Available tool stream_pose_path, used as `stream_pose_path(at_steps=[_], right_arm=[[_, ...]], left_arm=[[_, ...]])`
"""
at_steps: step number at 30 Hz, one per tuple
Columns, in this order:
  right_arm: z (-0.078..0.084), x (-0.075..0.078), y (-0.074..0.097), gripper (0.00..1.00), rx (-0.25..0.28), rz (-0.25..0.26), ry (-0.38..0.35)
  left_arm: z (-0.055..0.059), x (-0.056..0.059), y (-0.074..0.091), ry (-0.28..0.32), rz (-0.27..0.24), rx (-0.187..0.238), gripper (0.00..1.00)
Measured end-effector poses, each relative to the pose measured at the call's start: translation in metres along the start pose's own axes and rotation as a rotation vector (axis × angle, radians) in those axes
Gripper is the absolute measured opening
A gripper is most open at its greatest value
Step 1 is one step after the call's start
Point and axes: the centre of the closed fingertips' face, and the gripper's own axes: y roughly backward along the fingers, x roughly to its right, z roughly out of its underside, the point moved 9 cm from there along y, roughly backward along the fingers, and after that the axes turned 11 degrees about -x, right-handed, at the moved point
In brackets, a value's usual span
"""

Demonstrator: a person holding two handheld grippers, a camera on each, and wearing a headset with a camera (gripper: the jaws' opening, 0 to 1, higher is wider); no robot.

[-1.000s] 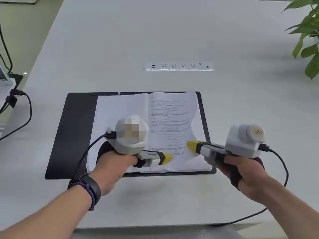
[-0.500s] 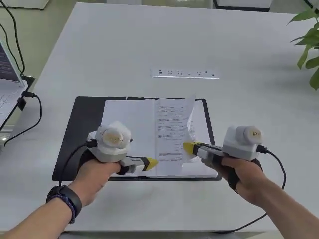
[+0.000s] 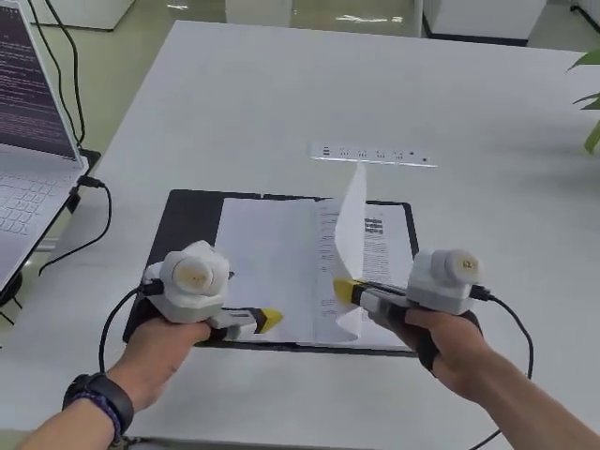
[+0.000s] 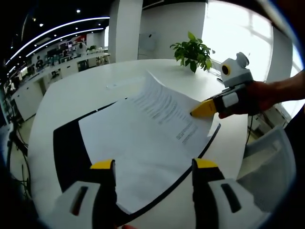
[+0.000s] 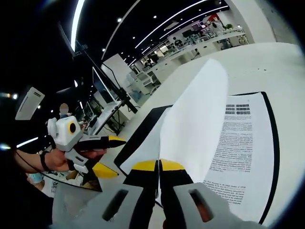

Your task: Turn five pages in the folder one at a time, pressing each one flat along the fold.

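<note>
While clamped by its lower edge in the closed right gripper: page raised nearly upright above the open folder on the white table. Left gripper open, gripping nothing, at the folder's near edge. Beyond the folder: power strip. Far left: laptop and cable. Far right: plant.

Centre frame, the right gripper pinches a page standing upright over the open folder; lower left, the left gripper hovers at its near edge.
</note>
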Motion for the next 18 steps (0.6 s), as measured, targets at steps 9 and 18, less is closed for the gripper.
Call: stream_pose_path(at_steps=[9, 18], right_arm=[[-0.007, -0.018, -0.023, 0.0, -0.022, -0.032, 0.029], [-0.013, -0.034, -0.045, 0.0, -0.048, -0.066, 0.053]], left_arm=[[0.009, -0.011, 0.012, 0.047, -0.019, 0.03, 0.64], [0.019, -0.018, 0.026, 0.075, -0.036, 0.056, 0.64]])
